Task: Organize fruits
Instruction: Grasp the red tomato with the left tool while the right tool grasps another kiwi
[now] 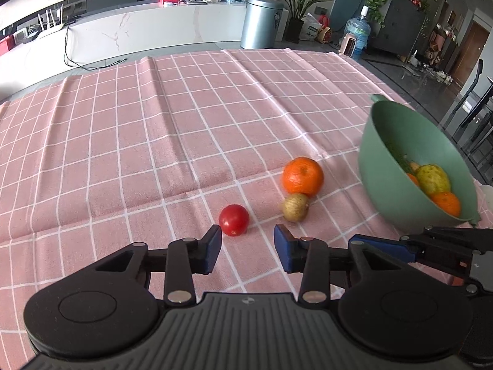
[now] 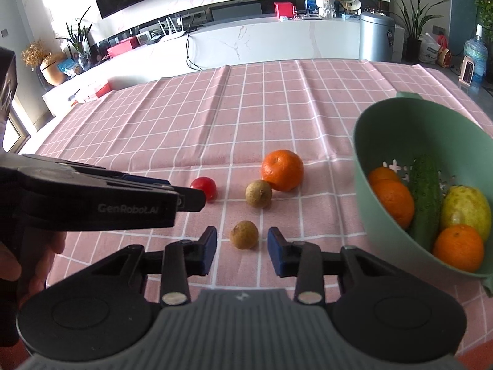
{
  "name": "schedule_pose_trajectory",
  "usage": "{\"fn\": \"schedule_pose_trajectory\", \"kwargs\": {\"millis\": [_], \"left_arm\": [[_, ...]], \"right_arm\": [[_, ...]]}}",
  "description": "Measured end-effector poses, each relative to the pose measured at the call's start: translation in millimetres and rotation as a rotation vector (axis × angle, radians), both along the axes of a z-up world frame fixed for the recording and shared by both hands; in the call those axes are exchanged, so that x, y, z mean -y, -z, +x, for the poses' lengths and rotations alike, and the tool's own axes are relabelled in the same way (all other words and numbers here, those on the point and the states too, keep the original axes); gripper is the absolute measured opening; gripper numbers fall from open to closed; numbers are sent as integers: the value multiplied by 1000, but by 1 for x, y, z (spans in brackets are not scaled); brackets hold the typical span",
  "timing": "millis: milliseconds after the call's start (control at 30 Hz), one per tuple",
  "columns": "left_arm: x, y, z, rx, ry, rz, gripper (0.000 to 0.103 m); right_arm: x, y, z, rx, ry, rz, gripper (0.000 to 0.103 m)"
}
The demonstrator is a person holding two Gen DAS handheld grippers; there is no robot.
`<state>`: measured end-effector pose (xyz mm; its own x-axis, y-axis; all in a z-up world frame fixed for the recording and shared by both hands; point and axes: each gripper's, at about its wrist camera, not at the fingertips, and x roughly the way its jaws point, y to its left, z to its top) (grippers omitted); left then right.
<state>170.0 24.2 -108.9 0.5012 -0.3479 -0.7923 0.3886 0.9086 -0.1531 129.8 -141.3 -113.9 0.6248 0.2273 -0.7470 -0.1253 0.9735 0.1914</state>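
A red tomato (image 1: 234,219) lies on the pink checked cloth just ahead of my open left gripper (image 1: 248,243), nearer its left finger. Beyond it are a small brown fruit (image 1: 294,207) and an orange (image 1: 302,176), touching. In the right wrist view my open right gripper (image 2: 242,248) has a second small brown fruit (image 2: 244,234) between its fingertips, not gripped. The tomato (image 2: 205,187), the other brown fruit (image 2: 258,193) and the orange (image 2: 282,170) lie farther off. The green bowl (image 2: 369,141) at the right holds oranges, a cucumber and a yellow-green fruit.
The left gripper's body (image 2: 101,197) reaches in from the left of the right wrist view, its tip by the tomato. The right gripper (image 1: 431,246) shows at the lower right of the left wrist view. The green bowl (image 1: 379,160) stands near the table's right edge. The cloth (image 1: 185,108) is creased.
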Motion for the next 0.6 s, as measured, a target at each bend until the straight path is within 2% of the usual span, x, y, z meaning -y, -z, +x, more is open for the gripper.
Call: {"fn": "schedule_pose_trajectory", "kwargs": {"millis": [367,467,500,600], "left_arm": [[5,18,17,-7,0,32,45],[7,21,19,-6,2,46,45],[8,22,20,-7,3,48,42],[8,22,20,1,7,49,35]], "right_arm": [[-2,18,21,-51,-1,28,28],[-1,21,23,-64,-1,36,24],[-1,23,24,-68,-2,38,20],[-1,23,25,-70,-3,39,20]]}}
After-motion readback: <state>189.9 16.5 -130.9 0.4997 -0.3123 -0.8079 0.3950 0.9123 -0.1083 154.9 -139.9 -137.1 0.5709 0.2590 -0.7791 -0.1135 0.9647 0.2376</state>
